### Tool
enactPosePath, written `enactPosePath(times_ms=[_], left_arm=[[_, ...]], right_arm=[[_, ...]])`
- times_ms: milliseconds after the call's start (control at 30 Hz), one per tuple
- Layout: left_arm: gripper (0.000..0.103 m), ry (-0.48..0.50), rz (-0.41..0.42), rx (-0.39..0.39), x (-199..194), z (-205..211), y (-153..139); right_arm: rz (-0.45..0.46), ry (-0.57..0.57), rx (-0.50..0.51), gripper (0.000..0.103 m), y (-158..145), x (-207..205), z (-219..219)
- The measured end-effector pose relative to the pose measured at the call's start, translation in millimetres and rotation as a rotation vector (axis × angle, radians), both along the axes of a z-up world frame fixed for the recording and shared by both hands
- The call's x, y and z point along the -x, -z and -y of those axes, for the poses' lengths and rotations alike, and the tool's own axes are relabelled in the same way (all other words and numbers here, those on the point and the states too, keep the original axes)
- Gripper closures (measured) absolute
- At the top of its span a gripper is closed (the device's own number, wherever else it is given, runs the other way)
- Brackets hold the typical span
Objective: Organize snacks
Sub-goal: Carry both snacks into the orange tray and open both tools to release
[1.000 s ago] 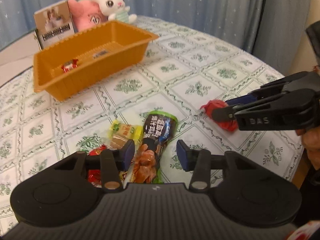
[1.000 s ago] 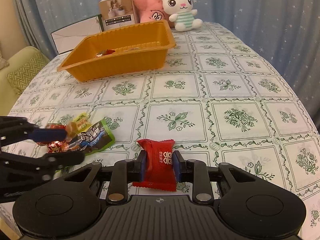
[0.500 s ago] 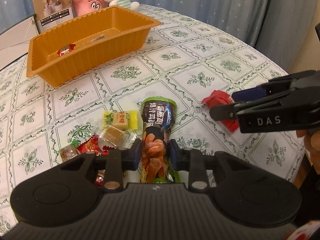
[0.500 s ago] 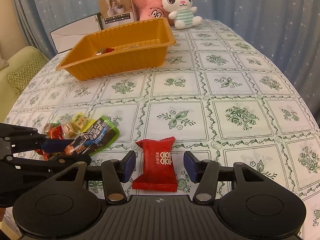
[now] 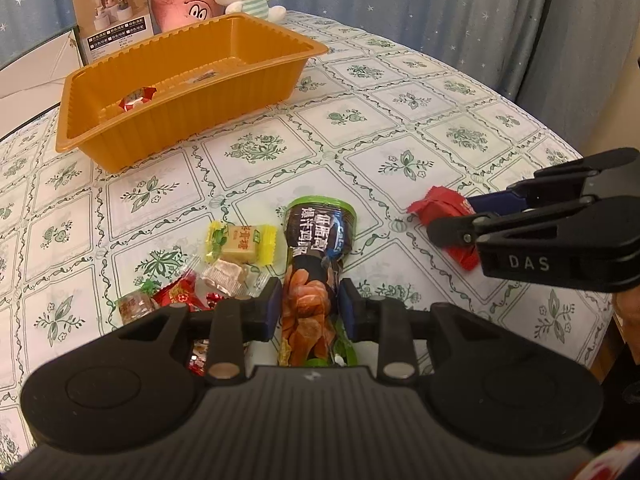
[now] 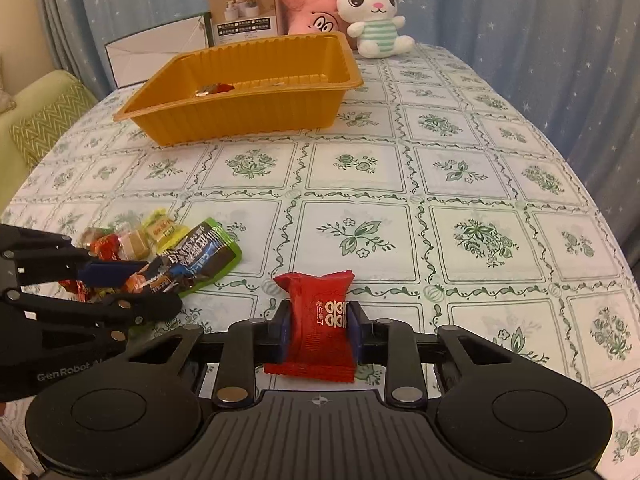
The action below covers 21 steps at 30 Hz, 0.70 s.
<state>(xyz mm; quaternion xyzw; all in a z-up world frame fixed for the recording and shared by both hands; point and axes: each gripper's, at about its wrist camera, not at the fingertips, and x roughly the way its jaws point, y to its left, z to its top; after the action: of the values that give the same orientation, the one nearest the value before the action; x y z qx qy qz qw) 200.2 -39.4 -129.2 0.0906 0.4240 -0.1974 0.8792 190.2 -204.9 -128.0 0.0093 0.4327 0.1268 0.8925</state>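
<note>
Left jaws: the left gripper (image 5: 308, 307) is clenched on the dark pouch (image 5: 316, 256), pads pressing both sides of its near, orange-printed half; the far half with the green rim sticks out past the tips.
Right jaws: the right gripper (image 6: 319, 326) is closing, and the red packet (image 6: 318, 320) sits between the pads with both pads against its sides, its far end poking out beyond them.
Loose sweets: a yellow candy (image 5: 240, 242) and a clear-wrapped one (image 5: 224, 276) lie just left of the pouch, with red-wrapped pieces (image 5: 176, 294) nearer, partly hidden behind the left gripper.
Tray: the orange tray (image 6: 224, 120) stands far across the bench (image 6: 460, 184), well apart from both grippers, with one small sweet (image 5: 136, 98) inside.
Background: a box (image 6: 244, 10) and two plush toys (image 6: 372, 16) stand behind the tray.
</note>
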Motion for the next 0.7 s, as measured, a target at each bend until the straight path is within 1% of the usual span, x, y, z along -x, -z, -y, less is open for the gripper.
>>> enactPosePath(times_ms=[200, 300, 500, 700], left_arm=[[0.077, -0.004, 0.013, -0.011, 3, 4, 0], [0.077, -0.014, 0.006, 0.014, 4, 3, -1], [0.077, -0.048, 0.034, 0.054, 6, 2, -12], [0.077, -0.118, 0.055, 0.104, 3, -5, -28]], right_arm=[[0.031, 0.012, -0.011, 0.076, -6, 1, 1], [0.04, 0.028, -0.028, 0.076, -11, 0, 4], [0.063, 0.072, -0.059, 0.076, -19, 0, 10], [0.081, 0.085, -0.081, 0.076, -27, -2, 12]])
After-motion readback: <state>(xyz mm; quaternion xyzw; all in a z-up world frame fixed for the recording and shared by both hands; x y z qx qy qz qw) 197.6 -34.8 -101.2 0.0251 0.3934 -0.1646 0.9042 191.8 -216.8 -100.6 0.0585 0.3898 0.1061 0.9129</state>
